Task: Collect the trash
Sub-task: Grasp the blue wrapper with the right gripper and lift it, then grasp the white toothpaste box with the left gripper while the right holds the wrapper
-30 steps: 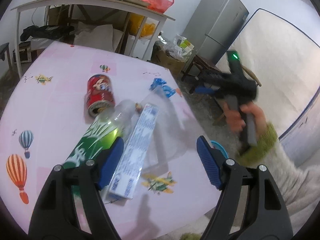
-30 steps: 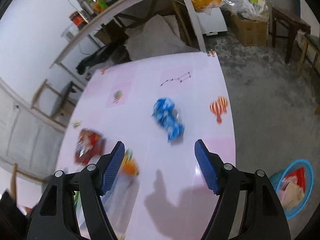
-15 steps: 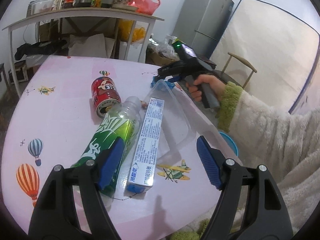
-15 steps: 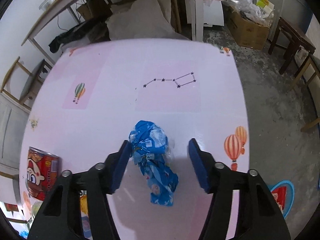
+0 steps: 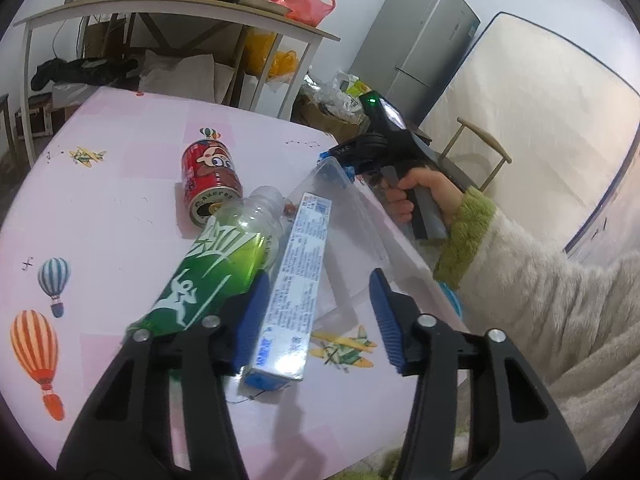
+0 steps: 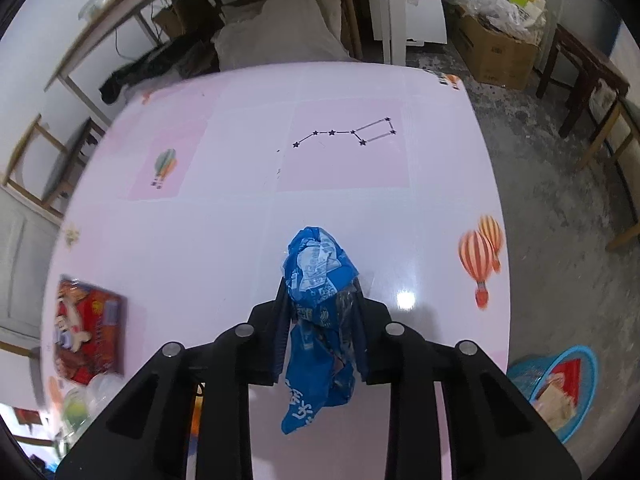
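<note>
Fingers of the right gripper [image 6: 320,330] have just been closing and now pinch the crumpled blue wrapper [image 6: 318,280] from both sides; both pads sit flat against the crinkled film, so this reads as a grasp, not a hover; the wrapper's long axis runs along the fingers, one bunched end poking out past the tips, the other tail hanging back between the jaws toward the camera; it appears to rest on the pink table [image 6: 240,216] directly under the tips; the blue basket [image 6: 560,388] with trash in it sits on the floor to the right of and behind the fingers, off the table edge; likely next move is lift and swing right to it.

Left gripper [image 5: 316,312] jaws have just been closing too, but stand half apart; the blue-and-white toothpaste box [image 5: 296,280] lies between them, long axis running away from the fingers; the left pad sits at or just against its left side, the right pad stands clear of it, so nothing is gripped yet; the green bottle [image 5: 212,276] lies just outside the left finger, parallel to the box; the red can [image 5: 208,180] is further ahead, beyond the bottle neck; a clear plastic tray [image 5: 348,224] leans beside the box on the right.

Right hand has the nearer, already secured piece; left is nearest the box.
</note>
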### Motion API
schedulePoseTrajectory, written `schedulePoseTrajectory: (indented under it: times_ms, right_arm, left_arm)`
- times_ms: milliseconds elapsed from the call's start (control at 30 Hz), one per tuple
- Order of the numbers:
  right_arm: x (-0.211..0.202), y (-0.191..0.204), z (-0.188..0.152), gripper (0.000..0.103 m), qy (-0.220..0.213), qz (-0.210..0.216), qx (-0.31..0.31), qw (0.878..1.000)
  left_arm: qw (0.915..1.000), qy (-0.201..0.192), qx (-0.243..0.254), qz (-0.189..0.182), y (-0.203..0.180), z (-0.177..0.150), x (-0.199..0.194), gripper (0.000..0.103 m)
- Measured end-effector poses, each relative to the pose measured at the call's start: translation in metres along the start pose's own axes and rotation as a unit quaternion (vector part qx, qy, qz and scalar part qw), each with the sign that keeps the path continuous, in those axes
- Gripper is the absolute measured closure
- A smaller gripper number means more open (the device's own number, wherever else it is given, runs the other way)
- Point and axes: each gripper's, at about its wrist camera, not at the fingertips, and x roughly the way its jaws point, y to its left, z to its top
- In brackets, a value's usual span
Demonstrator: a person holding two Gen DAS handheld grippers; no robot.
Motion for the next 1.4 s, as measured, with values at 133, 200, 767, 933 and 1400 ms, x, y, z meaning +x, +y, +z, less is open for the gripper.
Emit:
schedulePoseTrajectory:
  times_ms: [133, 200, 767, 933, 1400]
  right_arm:
    - [-0.028, -0.006, -0.024, 0.076, -0.020, 0.033, 0.021, 0.999]
    - [-0.046, -0.008, -0.043, 0.076, -0.032, 0.056, 0.033, 0.997]
    - [-0.099, -0.074, -0.160, 0.076, -0.049, 0.147, 0.149, 0.976]
    - [-0.098, -0.083, -0.172, 0.076, -0.043, 0.156, 0.160, 0.974]
    - [-0.098, -0.086, -0.176, 0.076, -0.044, 0.166, 0.162, 0.972]
  left_arm:
    - [0.9998, 0.006, 0.003, -0.021, -0.012, 0.009, 0.016, 0.069]
    - [0.9993, 0.018, 0.010, -0.031, -0.021, 0.012, 0.028, 0.073]
    - [0.9775, 0.148, 0.096, -0.116, -0.112, -0.016, 0.113, 0.080]
    - [0.9783, 0.143, 0.112, -0.100, -0.112, -0.021, 0.098, 0.069]
    - [0.9553, 0.121, 0.221, 0.155, -0.063, -0.020, 0.082, 0.032]
